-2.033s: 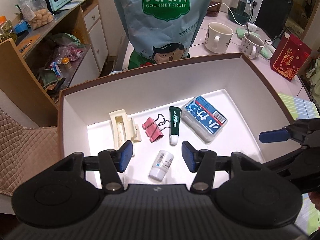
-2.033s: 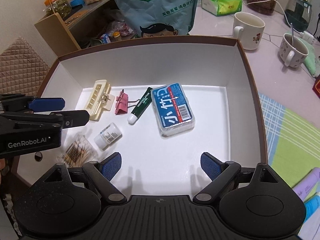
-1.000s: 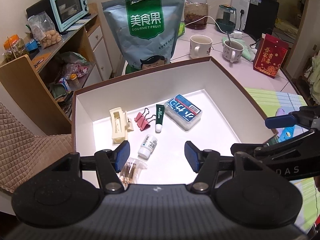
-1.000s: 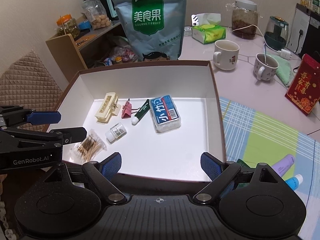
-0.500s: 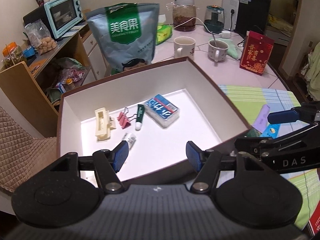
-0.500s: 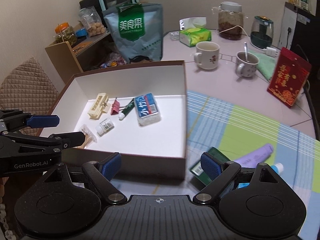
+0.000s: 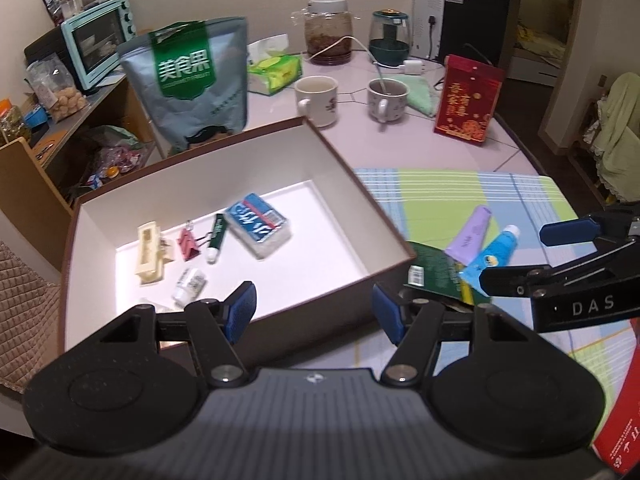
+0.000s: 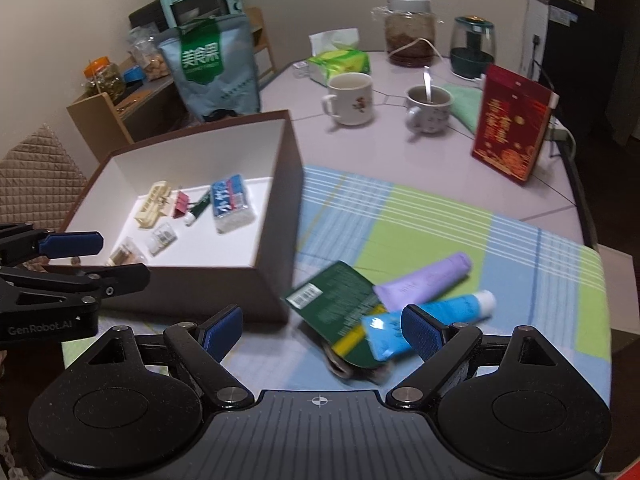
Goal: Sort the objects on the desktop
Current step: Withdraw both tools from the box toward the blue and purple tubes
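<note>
A brown box (image 7: 362, 190) with a white inside holds a cream hair clip (image 7: 150, 252), a pink binder clip (image 7: 188, 245), a green tube (image 7: 216, 236), a blue tissue pack (image 7: 258, 226) and a small white bottle (image 7: 190, 286). A cotton swab pack (image 8: 124, 254) lies in its near corner. Right of the box (image 8: 208, 292), on the checked cloth, lie a dark green packet (image 8: 340, 300), a purple tube (image 8: 424, 280) and a blue tube (image 8: 432, 316). My left gripper (image 7: 313, 312) hangs open over the box's near wall. My right gripper (image 8: 321, 332) is open just short of the packet. Both hold nothing.
Behind the box stands a big snack bag (image 7: 192, 80). Two mugs (image 8: 350, 98), a red carton (image 8: 510, 124), a tissue pack (image 8: 340, 62), a jar and a kettle crowd the far table. The checked cloth (image 8: 440, 224) covers the near right. A shelf unit is at left.
Both grippers have pulled back and up out of the box and swung right. The packet and two tubes on the cloth have come into view. Both stay open.
</note>
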Motion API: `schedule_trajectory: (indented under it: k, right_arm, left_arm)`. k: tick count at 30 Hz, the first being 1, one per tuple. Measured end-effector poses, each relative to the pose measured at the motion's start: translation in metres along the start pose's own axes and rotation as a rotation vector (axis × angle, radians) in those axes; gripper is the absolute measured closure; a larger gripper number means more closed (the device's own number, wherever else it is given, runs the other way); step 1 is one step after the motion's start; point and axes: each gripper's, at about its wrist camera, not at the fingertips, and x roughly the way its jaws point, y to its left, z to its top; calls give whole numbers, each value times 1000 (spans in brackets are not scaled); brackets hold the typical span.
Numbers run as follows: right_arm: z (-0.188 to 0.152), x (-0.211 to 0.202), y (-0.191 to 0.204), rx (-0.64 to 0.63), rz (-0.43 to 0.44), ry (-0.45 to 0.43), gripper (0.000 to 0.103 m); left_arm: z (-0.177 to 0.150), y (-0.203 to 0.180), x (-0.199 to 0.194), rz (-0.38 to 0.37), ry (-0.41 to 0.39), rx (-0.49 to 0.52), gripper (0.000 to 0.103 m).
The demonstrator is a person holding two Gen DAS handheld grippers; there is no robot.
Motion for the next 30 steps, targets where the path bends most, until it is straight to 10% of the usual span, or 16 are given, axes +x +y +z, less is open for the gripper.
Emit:
schedule_trajectory:
  k: [30]
  right_arm:
    - [-53,17,-139,248,2,108,14]
  left_arm:
    - [-28,-74,60,-197,88,-93,40]
